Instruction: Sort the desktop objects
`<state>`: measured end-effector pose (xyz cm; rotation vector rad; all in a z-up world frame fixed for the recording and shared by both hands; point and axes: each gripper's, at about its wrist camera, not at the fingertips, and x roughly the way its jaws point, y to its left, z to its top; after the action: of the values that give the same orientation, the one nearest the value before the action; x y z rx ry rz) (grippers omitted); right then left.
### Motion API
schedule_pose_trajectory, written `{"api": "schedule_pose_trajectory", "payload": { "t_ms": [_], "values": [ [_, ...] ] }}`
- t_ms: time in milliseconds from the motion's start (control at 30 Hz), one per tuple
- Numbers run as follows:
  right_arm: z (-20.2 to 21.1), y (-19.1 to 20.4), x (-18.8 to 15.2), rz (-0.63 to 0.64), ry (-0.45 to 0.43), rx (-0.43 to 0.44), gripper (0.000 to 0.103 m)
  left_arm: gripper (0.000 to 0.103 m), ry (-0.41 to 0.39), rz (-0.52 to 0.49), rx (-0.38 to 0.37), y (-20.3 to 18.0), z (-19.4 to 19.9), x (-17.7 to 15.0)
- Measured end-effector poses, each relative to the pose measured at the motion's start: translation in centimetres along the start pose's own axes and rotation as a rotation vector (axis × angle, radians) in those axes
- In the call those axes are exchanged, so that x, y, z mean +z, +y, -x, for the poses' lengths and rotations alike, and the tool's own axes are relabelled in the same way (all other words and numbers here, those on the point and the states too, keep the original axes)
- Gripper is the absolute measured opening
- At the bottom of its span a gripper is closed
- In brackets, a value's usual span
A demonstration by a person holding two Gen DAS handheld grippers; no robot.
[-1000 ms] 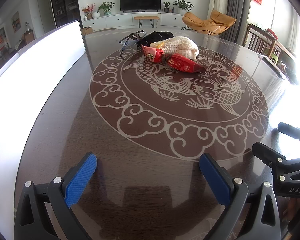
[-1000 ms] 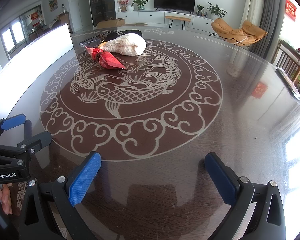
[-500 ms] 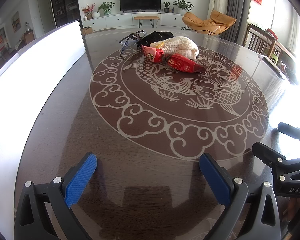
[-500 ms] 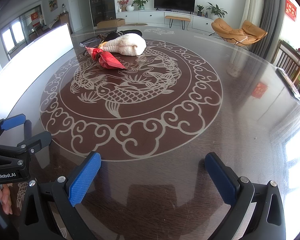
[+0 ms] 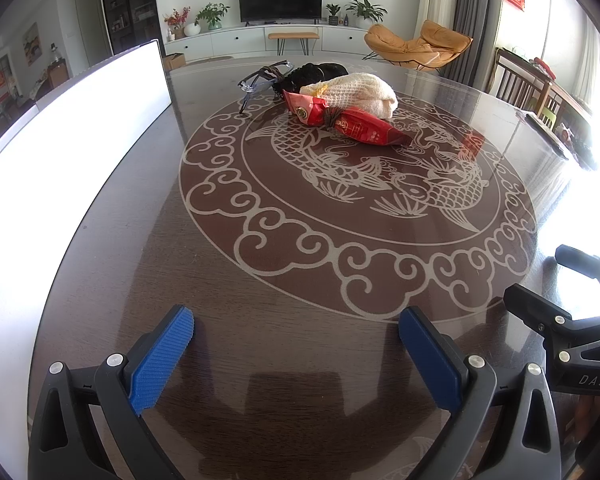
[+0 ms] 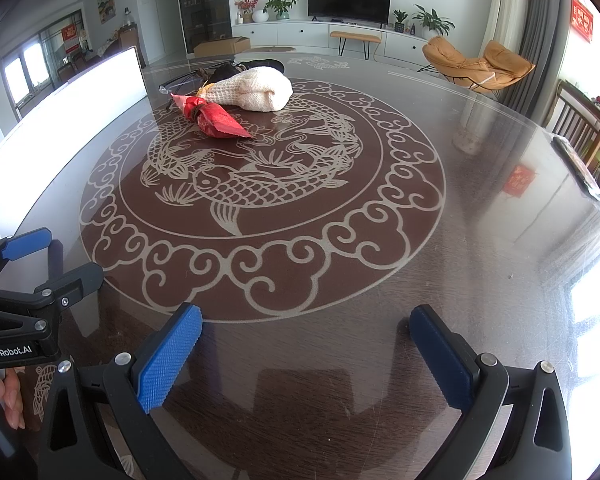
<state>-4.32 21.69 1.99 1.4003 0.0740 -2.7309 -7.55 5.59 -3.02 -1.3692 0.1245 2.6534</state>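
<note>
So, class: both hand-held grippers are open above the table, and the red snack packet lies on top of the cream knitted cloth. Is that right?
Not quite. The red snack packet lies on the table in front of the cream knitted cloth, not on top; the right wrist view shows this. Both the left hand-held gripper and the right hand-held gripper are open.

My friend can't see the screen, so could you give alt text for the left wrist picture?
An open gripper with blue ribbed pads hovers over a dark glossy table etched with a pale fish pattern. Far across lie a red foil snack bag, a cream knitted cloth bundle and clear-framed glasses.
</note>
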Motion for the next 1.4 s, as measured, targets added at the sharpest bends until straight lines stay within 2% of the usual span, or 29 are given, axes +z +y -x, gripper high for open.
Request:
{"api": "schedule_pose_trajectory", "payload": {
  "t_ms": [633, 767, 900, 1000, 1100, 1167, 1233, 1333, 1400],
  "values": [
    [0.0, 0.0, 0.0, 0.000, 0.000, 0.000, 0.103, 0.103, -0.001, 0.000, -0.003, 0.0, 0.1, 0.0],
    [0.0, 0.0, 0.0, 0.000, 0.000, 0.000, 0.103, 0.103, -0.035, 0.057, 0.003, 1.2, 1.0, -0.3],
    [0.0, 0.0, 0.0, 0.000, 0.000, 0.000, 0.103, 0.103, -0.018, 0.075, 0.004, 1.6, 0.7, -0.3],
    [0.0, 0.0, 0.0, 0.000, 0.000, 0.000, 0.103, 0.103, -0.034, 0.070, 0.016, 1.6, 1.0, -0.3],
    [-0.1, -0.1, 0.3, 0.009, 0.003, 0.013, 0.103, 0.103, -0.043, 0.043, 0.074, 1.6, 1.3, -0.5],
    [-0.7, -0.4, 1.4, 0.015, 0.001, 0.058, 0.103, 0.103, -0.045, 0.056, 0.085, 2.1, 1.4, -0.5],
    [-1.5, -0.9, 4.2, 0.003, -0.014, 0.091, 0.103, 0.103, -0.032, 0.081, 0.063, 2.6, 1.1, -0.4],
    [-2.5, -1.4, 10.4, -0.036, -0.082, 0.109, 0.103, 0.103, -0.017, 0.114, 0.036, 3.2, 0.7, -0.4],
    [-4.0, -1.5, 15.0, -0.069, -0.091, 0.115, 0.103, 0.103, -0.022, 0.120, 0.030, 3.2, 0.7, -0.4]
  ]
}}
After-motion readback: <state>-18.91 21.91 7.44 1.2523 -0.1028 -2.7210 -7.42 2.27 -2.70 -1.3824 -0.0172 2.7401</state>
